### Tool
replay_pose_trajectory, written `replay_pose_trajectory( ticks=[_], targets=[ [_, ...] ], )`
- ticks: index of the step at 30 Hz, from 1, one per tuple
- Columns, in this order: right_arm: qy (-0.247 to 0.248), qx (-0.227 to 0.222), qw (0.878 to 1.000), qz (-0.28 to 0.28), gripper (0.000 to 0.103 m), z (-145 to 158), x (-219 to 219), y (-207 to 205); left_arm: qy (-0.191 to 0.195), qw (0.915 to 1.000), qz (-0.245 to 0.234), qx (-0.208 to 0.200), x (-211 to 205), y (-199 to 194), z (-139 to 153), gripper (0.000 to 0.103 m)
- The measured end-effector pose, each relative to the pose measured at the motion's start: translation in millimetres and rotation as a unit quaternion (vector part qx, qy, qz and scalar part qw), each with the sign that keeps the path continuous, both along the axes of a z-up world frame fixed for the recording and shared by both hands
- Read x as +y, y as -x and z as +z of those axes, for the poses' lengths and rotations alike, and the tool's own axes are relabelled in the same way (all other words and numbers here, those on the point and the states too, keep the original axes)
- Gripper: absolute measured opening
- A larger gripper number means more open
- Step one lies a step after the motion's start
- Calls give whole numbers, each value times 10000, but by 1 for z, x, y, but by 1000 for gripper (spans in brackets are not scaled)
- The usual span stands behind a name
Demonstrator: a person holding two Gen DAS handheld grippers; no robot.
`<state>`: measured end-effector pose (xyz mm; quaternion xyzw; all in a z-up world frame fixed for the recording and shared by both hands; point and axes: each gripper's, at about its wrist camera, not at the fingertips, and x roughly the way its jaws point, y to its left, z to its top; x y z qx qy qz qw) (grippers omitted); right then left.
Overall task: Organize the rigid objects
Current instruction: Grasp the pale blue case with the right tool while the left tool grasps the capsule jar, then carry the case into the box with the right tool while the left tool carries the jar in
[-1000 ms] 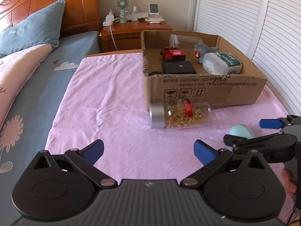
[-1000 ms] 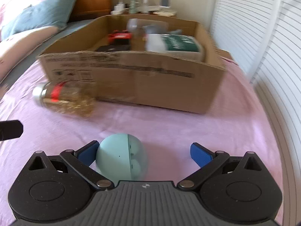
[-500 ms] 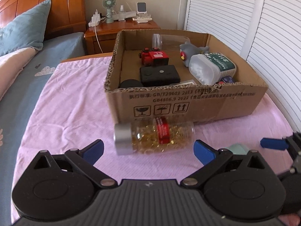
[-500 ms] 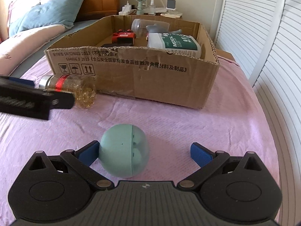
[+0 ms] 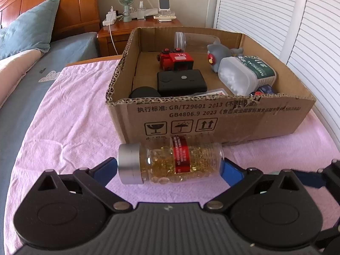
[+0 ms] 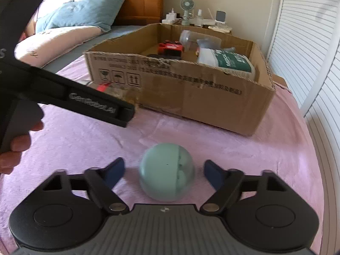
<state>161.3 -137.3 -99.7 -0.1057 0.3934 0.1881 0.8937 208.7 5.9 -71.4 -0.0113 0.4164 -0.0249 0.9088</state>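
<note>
Left tool [image 5: 169, 167] now straddles capsule bottle [image 5: 170, 163], unclamped; right tool [image 6: 163, 173] narrowing round ball [image 6: 166, 171]; "GenRobot.AI".

Capsule bottle [image 5: 170, 162] lies between the left gripper [image 5: 169, 169] fingers.

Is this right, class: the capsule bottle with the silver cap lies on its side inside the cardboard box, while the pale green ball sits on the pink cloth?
Not quite. The capsule bottle lies on its side, but outside the cardboard box, on the pink cloth in front of its near wall, as the left wrist view shows. The pale green ball does sit on the pink cloth.
</note>
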Motion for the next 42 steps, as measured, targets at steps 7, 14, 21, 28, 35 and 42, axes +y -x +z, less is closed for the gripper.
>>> replay_pose_trajectory(
  ticks=[7, 14, 21, 28, 35, 42],
  targets=[
    [-1, -44, 9999, -135, 58, 4, 0, 3, -52, 9999, 61, -109, -2, 0, 1, 101],
    [21, -43, 9998, -177, 58, 4, 0, 5, -44, 9997, 59, -219, -4, -3, 4, 95],
    [118, -53, 9997, -217, 58, 6, 1, 7, -18, 9998, -94, -175, -2, 1, 5, 95],
    [146, 55, 9997, -197, 58, 8, -2, 5, -108, 9985, -541, -54, 1, 11, 12, 95],
    [91, 88, 9998, -127, 58, 17, -9, 6, -112, 9949, -997, 59, 6, 26, 28, 95],
    [10, 2, 10000, 88, 58, 41, -16, 5, -110, 9925, -1216, -43, 13, 33, 57, 95]
  ],
)
